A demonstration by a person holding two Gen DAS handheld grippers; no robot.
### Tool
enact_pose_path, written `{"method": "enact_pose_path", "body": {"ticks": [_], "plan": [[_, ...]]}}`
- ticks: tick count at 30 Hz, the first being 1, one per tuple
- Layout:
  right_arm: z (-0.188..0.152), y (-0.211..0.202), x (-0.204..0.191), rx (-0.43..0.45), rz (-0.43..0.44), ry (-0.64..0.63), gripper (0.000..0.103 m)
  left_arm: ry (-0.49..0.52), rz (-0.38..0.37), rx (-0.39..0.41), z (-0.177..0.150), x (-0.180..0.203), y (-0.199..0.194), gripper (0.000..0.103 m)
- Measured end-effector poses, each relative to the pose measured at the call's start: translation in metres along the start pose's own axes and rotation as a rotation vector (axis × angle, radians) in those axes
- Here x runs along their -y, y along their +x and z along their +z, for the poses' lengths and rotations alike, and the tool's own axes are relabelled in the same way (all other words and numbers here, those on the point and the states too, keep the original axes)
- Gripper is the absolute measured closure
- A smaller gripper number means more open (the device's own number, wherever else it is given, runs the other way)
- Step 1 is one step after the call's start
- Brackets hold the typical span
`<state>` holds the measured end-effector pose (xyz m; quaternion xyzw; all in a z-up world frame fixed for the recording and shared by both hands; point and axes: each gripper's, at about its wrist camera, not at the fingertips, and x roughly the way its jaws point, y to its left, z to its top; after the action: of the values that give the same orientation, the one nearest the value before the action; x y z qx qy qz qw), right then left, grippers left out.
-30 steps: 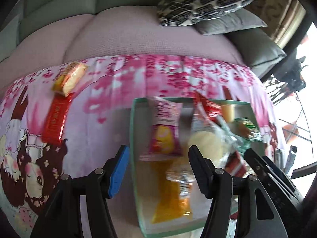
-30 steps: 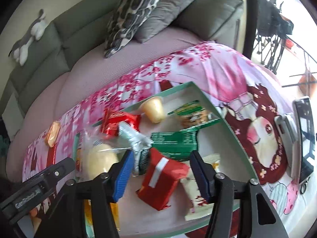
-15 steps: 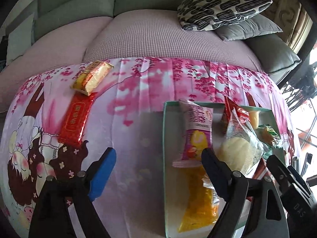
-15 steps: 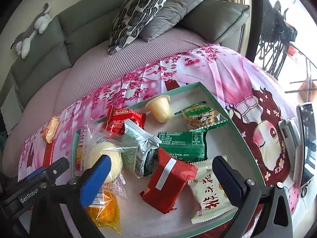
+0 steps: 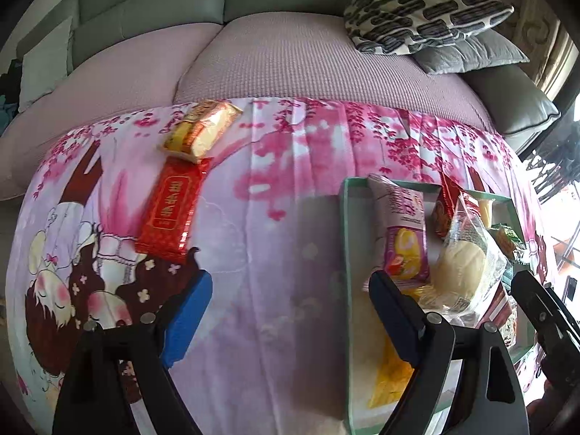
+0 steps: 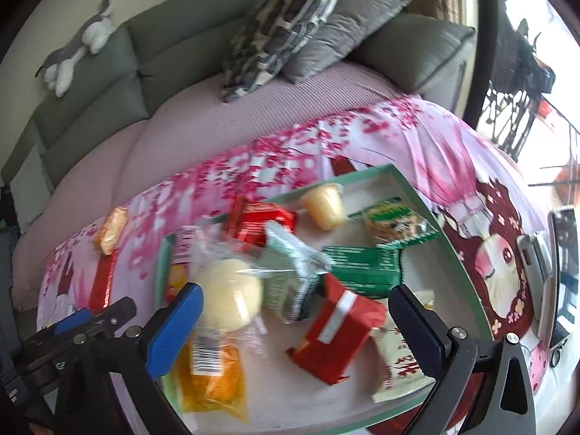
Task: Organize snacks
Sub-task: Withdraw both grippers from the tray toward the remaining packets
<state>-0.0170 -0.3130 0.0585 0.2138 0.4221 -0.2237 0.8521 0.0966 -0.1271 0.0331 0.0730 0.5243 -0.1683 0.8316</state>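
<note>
— What are the grippers doing?

— Both stand spread with nothing between the pads. The left gripper hangs over the pink cloth, its right finger just inside the tray's left edge. The right gripper hangs over the tray, above the near half of the pile.

— What lies under the right one?

— A red pack with a white stripe sits between its fingers, untouched. Left of that is a bun in clear wrap, lying partly on an orange pack at the tray's near left corner. A white pack is at the near right edge, partly behind the finger.

— And farther in?

— A pale green pack, a dark green pack, a cookie pack, a jelly cup near the far edge, and a second red pack, here called the red bag. A purple pack lies along the left wall.

— Anything outside the tray?

— Two, near the cloth's far left corner: a red bar, and a gold pack touching its far end. A phone lies at the cloth's right edge. Behind is a sofa with cushions.
</note>
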Motion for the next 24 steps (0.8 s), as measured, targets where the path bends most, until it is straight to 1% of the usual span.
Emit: {"method": "enact_pose_path", "body": {"ticks": [6,14,19,24], "plan": [[-0.002,-0.008,-0.028,0.015,0.039,-0.054,0.000,-0.030,0.025,0.005,-0.005,-0.024,-0.007,0.014],[-0.013,-0.006,-0.067,-0.009,0.080,-0.130,0.000,-0.106,0.067,-0.011,-0.010,-0.070,-0.004,0.014],[-0.021,-0.006,-0.092,-0.016,0.110,-0.180,0.000,-0.149,0.108,-0.009,-0.013,-0.098,-0.004,0.014],[-0.029,-0.005,-0.115,-0.024,0.130,-0.230,0.000,-0.195,0.102,-0.015,-0.015,-0.124,-0.002,0.014]]}}
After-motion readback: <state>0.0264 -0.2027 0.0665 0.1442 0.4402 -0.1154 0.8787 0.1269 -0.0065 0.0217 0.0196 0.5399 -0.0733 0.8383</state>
